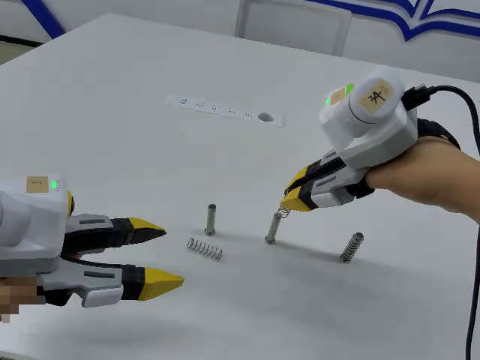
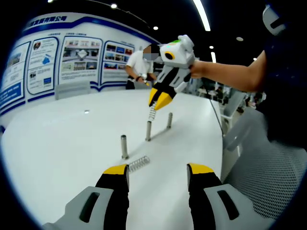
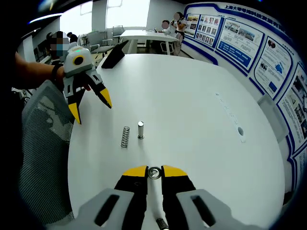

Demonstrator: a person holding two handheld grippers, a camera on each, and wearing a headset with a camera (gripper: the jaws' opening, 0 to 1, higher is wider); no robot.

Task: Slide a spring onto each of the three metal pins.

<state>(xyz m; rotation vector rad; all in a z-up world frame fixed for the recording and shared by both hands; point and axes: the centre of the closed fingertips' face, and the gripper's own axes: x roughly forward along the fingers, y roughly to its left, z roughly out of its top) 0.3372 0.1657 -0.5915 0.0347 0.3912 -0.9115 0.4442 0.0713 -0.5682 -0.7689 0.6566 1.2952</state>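
— Looking at the head view, what is there?
— My right gripper pinches a spring atop the middle pin; the right-hand pin seems to wear one already.
— Left gripper view?
— My left gripper is spread, holding nothing; the loose spring lies near it, beside the bare pin.
— Right gripper view?
— Jaws closed on the spring, over the pin end. Second pin, I judge; next I must lower it straight, then release.
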